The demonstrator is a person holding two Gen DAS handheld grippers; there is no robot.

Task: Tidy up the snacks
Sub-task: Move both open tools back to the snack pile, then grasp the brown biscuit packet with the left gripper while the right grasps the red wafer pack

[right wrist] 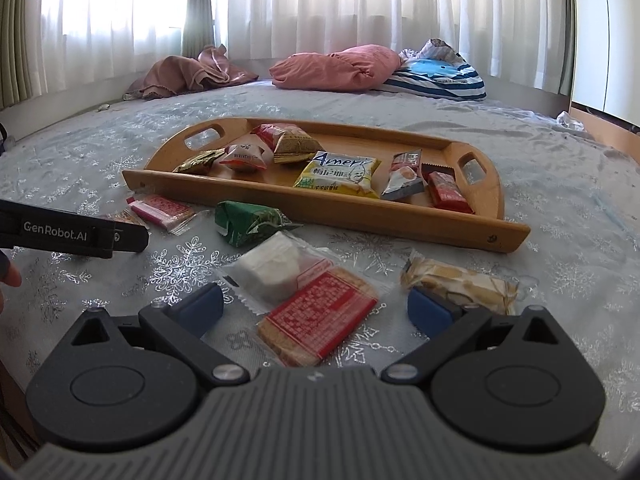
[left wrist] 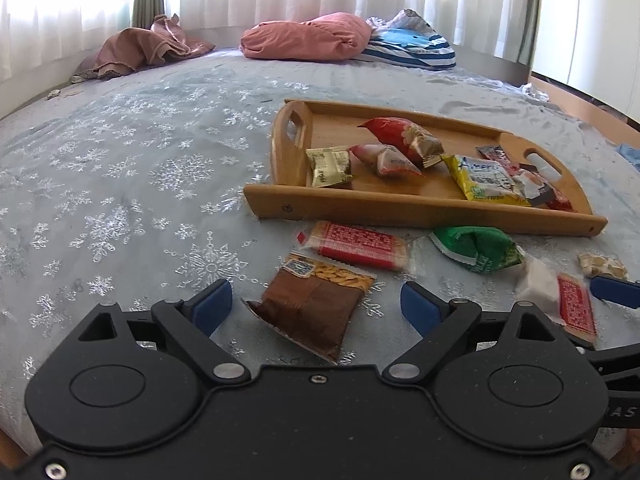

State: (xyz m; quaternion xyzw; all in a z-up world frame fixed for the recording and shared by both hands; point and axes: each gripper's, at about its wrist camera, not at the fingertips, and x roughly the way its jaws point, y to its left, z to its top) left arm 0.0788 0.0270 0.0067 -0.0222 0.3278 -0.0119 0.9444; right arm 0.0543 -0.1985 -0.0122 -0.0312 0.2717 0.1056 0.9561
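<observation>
A wooden tray [left wrist: 400,208] [right wrist: 320,208] on the bed holds several snack packs, among them a yellow pack [left wrist: 484,180] [right wrist: 340,174]. Loose snacks lie in front of it. My left gripper [left wrist: 316,304] is open, with a brown nut pack [left wrist: 312,308] lying between its fingers. A red cracker pack [left wrist: 360,244] and a green pack [left wrist: 476,248] [right wrist: 248,222] lie beyond it. My right gripper [right wrist: 316,312] is open around a red-labelled cracker pack [right wrist: 316,316], with a white cake pack [right wrist: 272,272] just ahead and a nougat pack [right wrist: 460,280] by its right finger.
Pink pillow [left wrist: 308,36] [right wrist: 336,66], a striped blue cushion [left wrist: 412,46] and a brown cloth [left wrist: 148,46] lie at the bed's far end under curtains. The left gripper's side [right wrist: 76,234] shows at the left of the right wrist view. The floor edge is at far right.
</observation>
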